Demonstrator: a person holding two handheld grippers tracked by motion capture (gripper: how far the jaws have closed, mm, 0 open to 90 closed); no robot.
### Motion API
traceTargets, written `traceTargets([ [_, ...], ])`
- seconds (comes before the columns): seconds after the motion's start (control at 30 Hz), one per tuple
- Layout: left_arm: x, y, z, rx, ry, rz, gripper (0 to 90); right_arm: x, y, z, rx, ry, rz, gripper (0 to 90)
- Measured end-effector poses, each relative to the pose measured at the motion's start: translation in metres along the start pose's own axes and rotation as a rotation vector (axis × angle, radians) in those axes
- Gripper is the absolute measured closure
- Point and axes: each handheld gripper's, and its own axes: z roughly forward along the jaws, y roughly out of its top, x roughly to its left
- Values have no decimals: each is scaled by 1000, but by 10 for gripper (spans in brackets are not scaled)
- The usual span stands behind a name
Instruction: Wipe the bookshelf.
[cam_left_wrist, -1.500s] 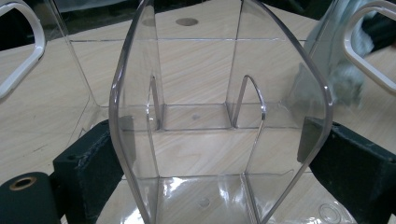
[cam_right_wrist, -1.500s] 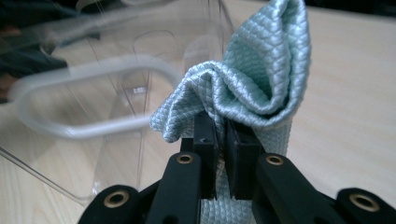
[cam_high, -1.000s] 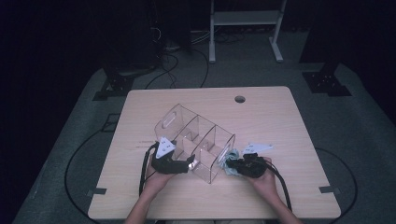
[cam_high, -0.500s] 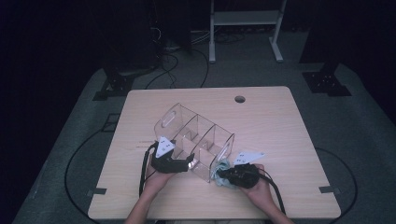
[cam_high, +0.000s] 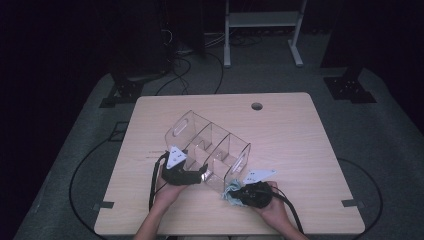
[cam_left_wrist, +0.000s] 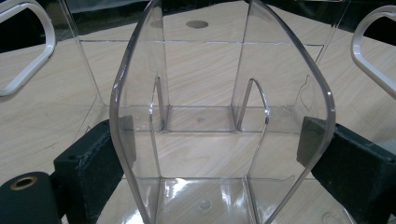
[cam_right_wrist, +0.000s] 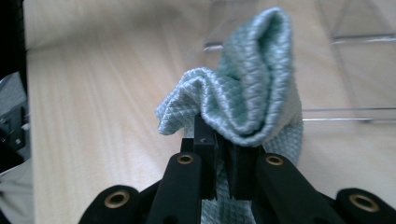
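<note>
Right gripper (cam_high: 239, 192) sits low centre-right of the high view, jaws clamped tight on a bunched pale-green cloth (cam_high: 231, 194); the right gripper view shows the cloth (cam_right_wrist: 247, 102) pinched between the black jaws and puffing up above them.

Clear plastic organizer (cam_high: 207, 150) lies on the wooden table (cam_high: 300, 130) in mid-frame, long axis running diagonally from upper left to lower right. Its lower-right end panel, the one with the handle slot, is just above and left of the cloth, very near or touching; cannot tell which.

Key relation: the organizer lies up-left of the cloth, so the right hand (cam_high: 270, 207) is the nearer one for wiping that end.

Left gripper (cam_high: 192, 175) is at the organizer's near long side, jaws spread wide and pressing on the two divider walls of a compartment, as the left gripper view shows with the pads (cam_left_wrist: 93, 163) against the clear walls (cam_left_wrist: 140, 140). Bracing, I judge.

Both forearms enter from the bottom edge; the right gripper points up-left, the left gripper points right and slightly up.
</note>
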Motion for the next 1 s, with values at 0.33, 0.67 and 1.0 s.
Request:
traceTargets([
  [0.33, 1, -1, -1, 4, -3, 4, 76, 13, 19, -25, -110, 3, -28, 839],
  [0.67, 1, 0, -1, 8, -7, 12, 78, 20, 36, -48, -188, -22, -81, 846],
  [1.0, -1, 0, 0, 5, -13, 17, 77, -17, 42, -66, -240, -111, 23, 847],
])
